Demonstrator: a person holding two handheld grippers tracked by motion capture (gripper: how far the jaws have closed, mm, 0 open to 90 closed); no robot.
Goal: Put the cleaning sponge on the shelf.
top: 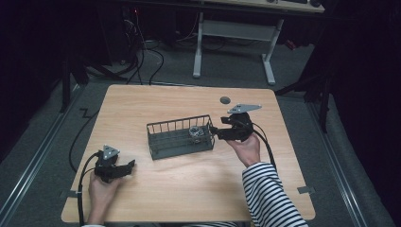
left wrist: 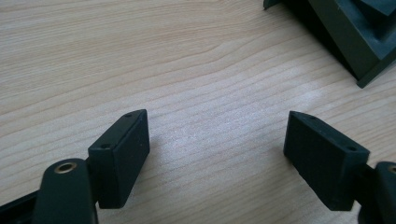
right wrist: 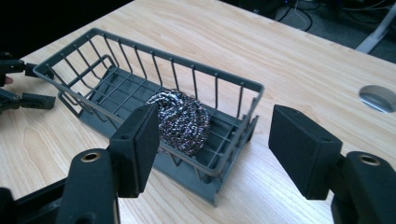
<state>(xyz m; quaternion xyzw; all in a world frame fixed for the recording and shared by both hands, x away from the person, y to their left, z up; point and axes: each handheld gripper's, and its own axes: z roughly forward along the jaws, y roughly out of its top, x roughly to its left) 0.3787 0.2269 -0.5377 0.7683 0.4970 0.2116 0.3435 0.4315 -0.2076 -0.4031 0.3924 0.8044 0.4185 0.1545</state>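
Note:
A dark grey wire basket (top: 165,146) stands in the middle of the wooden table (top: 189,189). A steel-wool scrubber (top: 196,133) lies in its right end. In the right gripper view the scrubber (right wrist: 180,119) rests on the basket's floor behind the rim (right wrist: 187,60). My right gripper (top: 215,132) points at the basket's right end, and its jaws (right wrist: 215,135) stand apart with nothing pressed between them. My left gripper (top: 130,165) rests low at the front left, open over bare wood (left wrist: 217,135). The basket's corner (left wrist: 355,42) lies beyond it.
A round grey grommet (top: 225,100) sits in the table near the far edge, behind the right gripper. The left gripper (right wrist: 39,84) shows past the basket's far end. A white desk frame (top: 236,28) and cables stand on the floor beyond the table.

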